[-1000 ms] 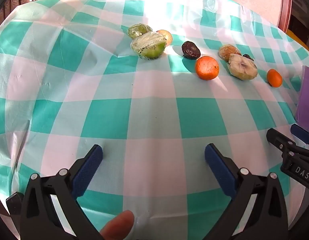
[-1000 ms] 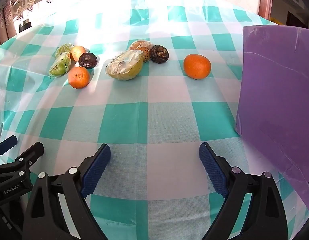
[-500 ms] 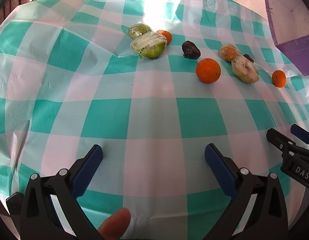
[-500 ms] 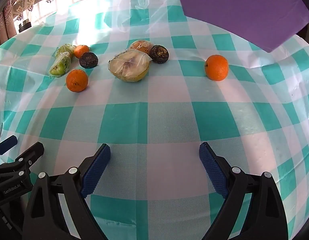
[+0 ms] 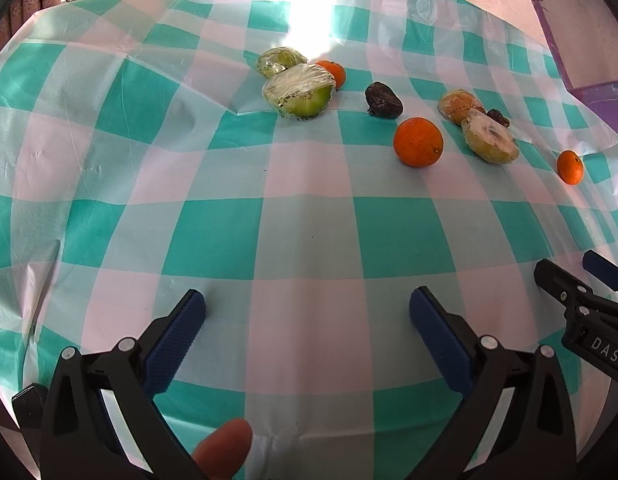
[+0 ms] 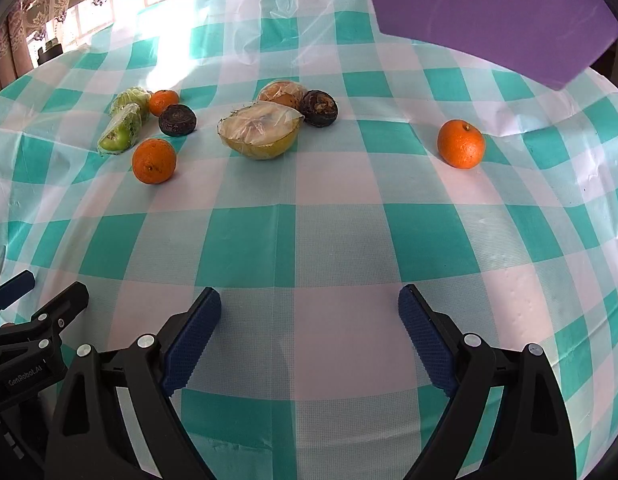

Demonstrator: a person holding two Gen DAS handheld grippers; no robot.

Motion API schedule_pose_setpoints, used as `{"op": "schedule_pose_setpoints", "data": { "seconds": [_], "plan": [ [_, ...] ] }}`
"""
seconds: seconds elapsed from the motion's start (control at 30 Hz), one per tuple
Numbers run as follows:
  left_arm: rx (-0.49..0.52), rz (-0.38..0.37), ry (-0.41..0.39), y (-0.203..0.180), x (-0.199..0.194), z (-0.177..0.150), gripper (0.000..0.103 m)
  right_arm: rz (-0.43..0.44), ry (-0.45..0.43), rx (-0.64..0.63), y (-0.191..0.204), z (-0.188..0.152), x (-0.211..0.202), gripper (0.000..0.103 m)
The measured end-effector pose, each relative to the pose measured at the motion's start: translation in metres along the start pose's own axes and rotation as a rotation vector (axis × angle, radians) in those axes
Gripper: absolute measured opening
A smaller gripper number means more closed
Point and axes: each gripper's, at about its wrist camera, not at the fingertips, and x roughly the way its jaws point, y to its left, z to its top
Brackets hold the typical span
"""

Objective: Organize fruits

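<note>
**Fruit loose on checked bench, both hand-held grippers empty**

The fruit lies scattered across the far half of the bench (image 6: 341,240), which carries a teal-and-white checked cloth. At the left sits a cluster: two film-wrapped green fruit halves (image 6: 123,130), a small orange (image 6: 163,101) touching them, and a dark wrinkled fruit (image 6: 177,120) just beside it. A larger orange (image 6: 154,161) rests in front of that cluster, apart from it. Near the middle lies a wrapped yellow-green fruit half (image 6: 261,134), cut face upward, with a wrapped orange-coloured piece (image 6: 281,94) and a second dark fruit (image 6: 319,108) close behind it. One orange (image 6: 461,143) stands alone, well apart to the right.

A purple box (image 6: 489,16) occupies the upper right of the right wrist view, off the cloth; what supports it cannot be told.

The left hand-held gripper (image 5: 307,316) and the right hand-held gripper (image 6: 309,312) both sit low over the near edge of the bench, jaws spread wide, nothing between the blue pads. A fingertip (image 5: 225,450) shows at the bottom of the left wrist view.
</note>
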Motion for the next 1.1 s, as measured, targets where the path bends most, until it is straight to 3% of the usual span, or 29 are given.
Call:
{"op": "schedule_pose_setpoints", "data": {
  "seconds": [0.53,0.57,0.6,1.1],
  "plan": [
    [0.001,-0.001,0.0,0.0,0.0,0.001,0.102,0.002,-0.001,0.0,-0.003,0.0,-0.001,0.087],
    [0.001,-0.001,0.001,0.001,0.0,0.001,0.102,-0.131,-0.239,-0.036,0.012,0.008,0.009,0.087],
    [0.002,-0.002,0.001,0.001,0.0,0.001,0.102,-0.001,-0.006,0.0,0.003,0.0,0.001,0.087],
    [0.003,-0.001,0.0,0.0,0.0,0.002,0.102,-0.001,-0.001,0.001,0.003,-0.002,-0.002,0.087]
  ]
}}
